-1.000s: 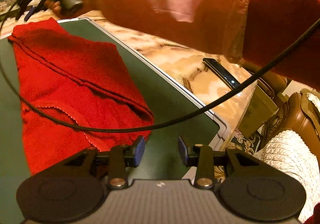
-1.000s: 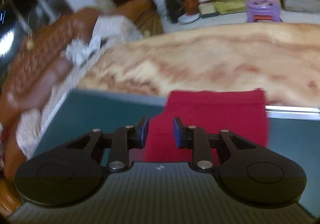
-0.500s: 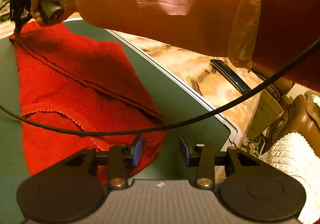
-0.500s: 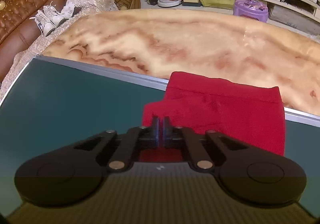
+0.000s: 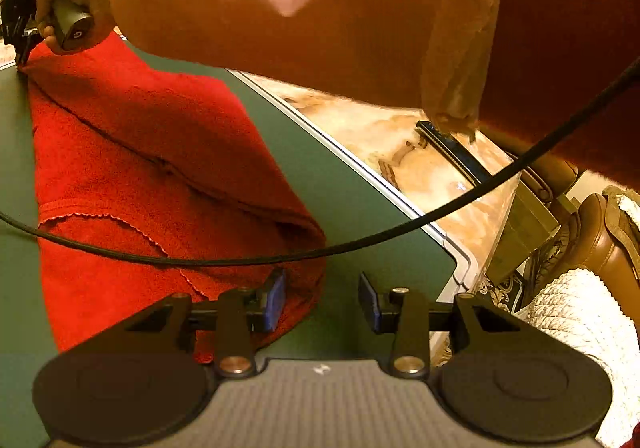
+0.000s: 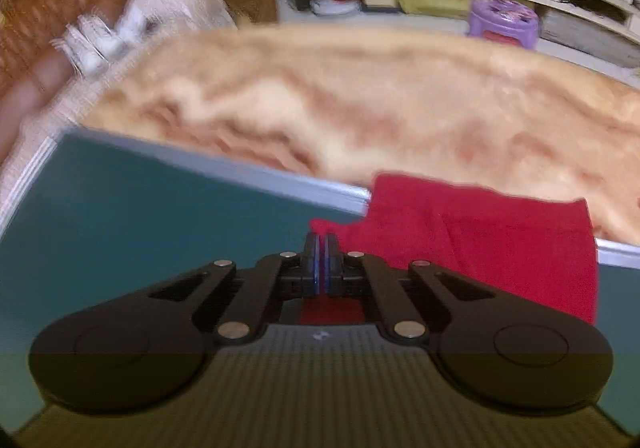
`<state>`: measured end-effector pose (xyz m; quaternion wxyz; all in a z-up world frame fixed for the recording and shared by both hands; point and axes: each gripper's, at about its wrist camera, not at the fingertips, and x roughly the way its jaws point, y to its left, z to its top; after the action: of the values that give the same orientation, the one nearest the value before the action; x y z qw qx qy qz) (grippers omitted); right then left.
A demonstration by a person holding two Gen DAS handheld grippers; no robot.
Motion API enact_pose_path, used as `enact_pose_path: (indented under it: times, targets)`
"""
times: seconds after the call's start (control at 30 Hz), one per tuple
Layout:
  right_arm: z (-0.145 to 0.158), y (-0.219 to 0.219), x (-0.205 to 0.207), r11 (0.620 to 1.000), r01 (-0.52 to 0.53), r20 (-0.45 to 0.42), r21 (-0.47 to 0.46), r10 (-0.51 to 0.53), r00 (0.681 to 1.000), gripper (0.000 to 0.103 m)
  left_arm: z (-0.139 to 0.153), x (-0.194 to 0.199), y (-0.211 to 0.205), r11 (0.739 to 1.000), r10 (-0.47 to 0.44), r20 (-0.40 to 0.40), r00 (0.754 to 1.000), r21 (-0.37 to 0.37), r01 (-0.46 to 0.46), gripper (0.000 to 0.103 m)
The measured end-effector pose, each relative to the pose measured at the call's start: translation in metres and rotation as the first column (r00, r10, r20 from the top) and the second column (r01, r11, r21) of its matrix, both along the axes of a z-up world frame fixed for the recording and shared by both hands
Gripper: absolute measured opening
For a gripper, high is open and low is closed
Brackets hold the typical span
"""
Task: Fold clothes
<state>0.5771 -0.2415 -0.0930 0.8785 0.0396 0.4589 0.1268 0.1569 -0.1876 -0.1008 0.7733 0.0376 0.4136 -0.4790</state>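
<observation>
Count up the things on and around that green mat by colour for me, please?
Red: 1, the red garment
Green: 1, the mat
Black: 3, the left gripper, the right gripper, the cable
Purple: 1, the stool
Total: 6

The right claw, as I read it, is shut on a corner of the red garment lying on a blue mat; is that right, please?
Not quite: the mat is dark green, not blue, as the right wrist view shows. The right claw is indeed shut on a corner of the red garment.
</observation>
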Motion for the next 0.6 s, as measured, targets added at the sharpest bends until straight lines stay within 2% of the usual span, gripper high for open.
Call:
enact_pose_path:
  times: [0.07, 0.13, 0.27, 0.4, 0.5, 0.6]
  targets:
    - [0.005, -0.010, -0.003, 0.999, 0.017, 0.020, 0.027, -0.018, 1.000, 0.012, 0.000, 0.000, 0.001, 1.000, -0.001, -0.001, 1.000, -0.004, 0.001, 0.045]
    - [0.013, -0.022, -0.007, 0.997, 0.033, 0.042, 0.067, -0.036, 0.998, 0.026, -0.001, 0.000, 0.003, 1.000, 0.000, -0.004, 1.000, -0.010, 0.000, 0.045]
    - [0.029, -0.067, -0.009, 0.991, 0.076, 0.072, 0.111, -0.085, 0.994, 0.027, 0.000, 0.001, 0.006, 1.000, -0.002, -0.006, 1.000, -0.014, 0.002, 0.045]
    - [0.011, -0.115, -0.003, 0.978, 0.105, -0.010, 0.179, -0.105, 0.994, 0.028, 0.000, 0.001, 0.006, 1.000, -0.003, -0.007, 1.000, -0.016, 0.003, 0.045]
    - [-0.006, -0.127, -0.002, 0.970, 0.093, -0.045, 0.225, -0.085, 0.995, 0.028, 0.000, 0.002, 0.006, 1.000, -0.002, -0.012, 1.000, -0.016, 0.002, 0.045]
    - [-0.014, -0.123, -0.002, 0.967, 0.078, -0.028, 0.240, -0.074, 0.997, 0.029, 0.001, 0.002, 0.004, 1.000, -0.001, -0.016, 1.000, -0.014, 0.001, 0.045]
